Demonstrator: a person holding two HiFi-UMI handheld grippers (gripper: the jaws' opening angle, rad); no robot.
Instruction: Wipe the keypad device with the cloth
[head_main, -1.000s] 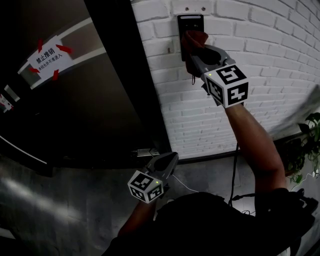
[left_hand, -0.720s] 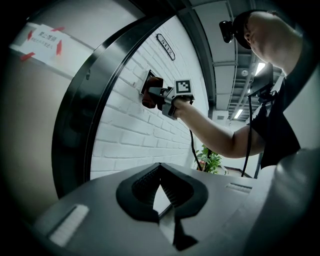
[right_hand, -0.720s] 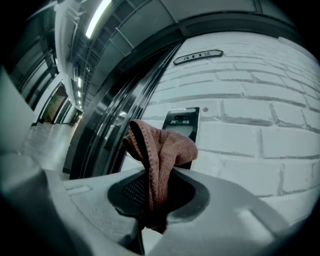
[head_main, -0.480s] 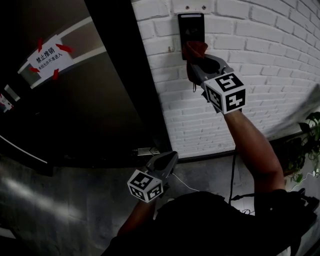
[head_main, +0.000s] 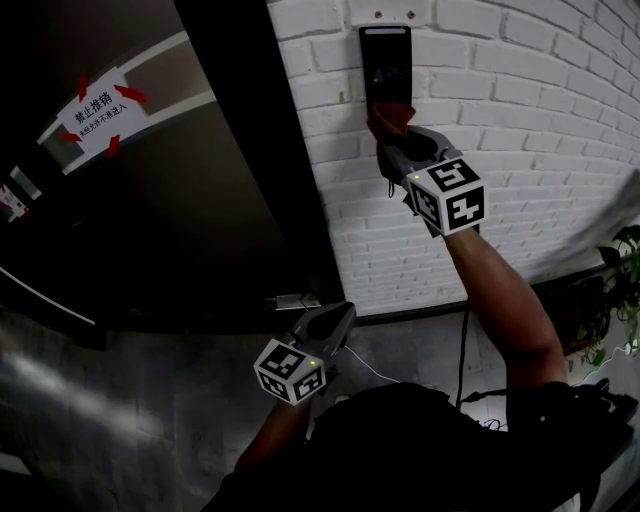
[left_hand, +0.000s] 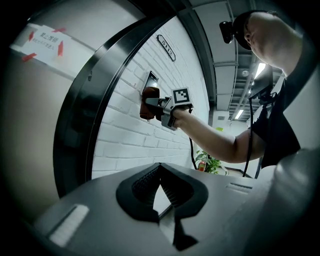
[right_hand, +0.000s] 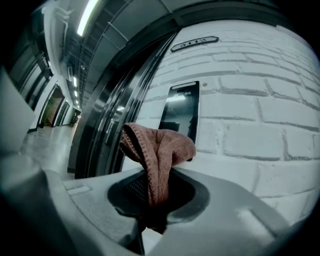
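A black keypad device (head_main: 386, 62) is mounted on the white brick wall (head_main: 520, 130); it also shows in the right gripper view as the keypad device (right_hand: 181, 107). My right gripper (head_main: 398, 135) is shut on a reddish-brown cloth (head_main: 392, 117), which lies bunched against the device's lower edge. In the right gripper view the cloth (right_hand: 159, 150) rises out of the right gripper (right_hand: 155, 192) in front of the panel's bottom. My left gripper (head_main: 340, 318) hangs low near the door's foot, shut and holding nothing. The left gripper view shows the left gripper (left_hand: 161, 187) below and the cloth (left_hand: 148, 102) on the wall.
A dark metal door and frame (head_main: 240, 180) stand left of the device, with a taped paper notice (head_main: 95, 112) on the door. A latch plate (head_main: 292, 301) sits at the door's foot. A potted plant (head_main: 612, 290) is at the right, and a cable (head_main: 466, 350) hangs along the wall.
My right gripper has slid the cloth down the keypad device, uncovering more of the panel's face. The left gripper has stayed where it was.
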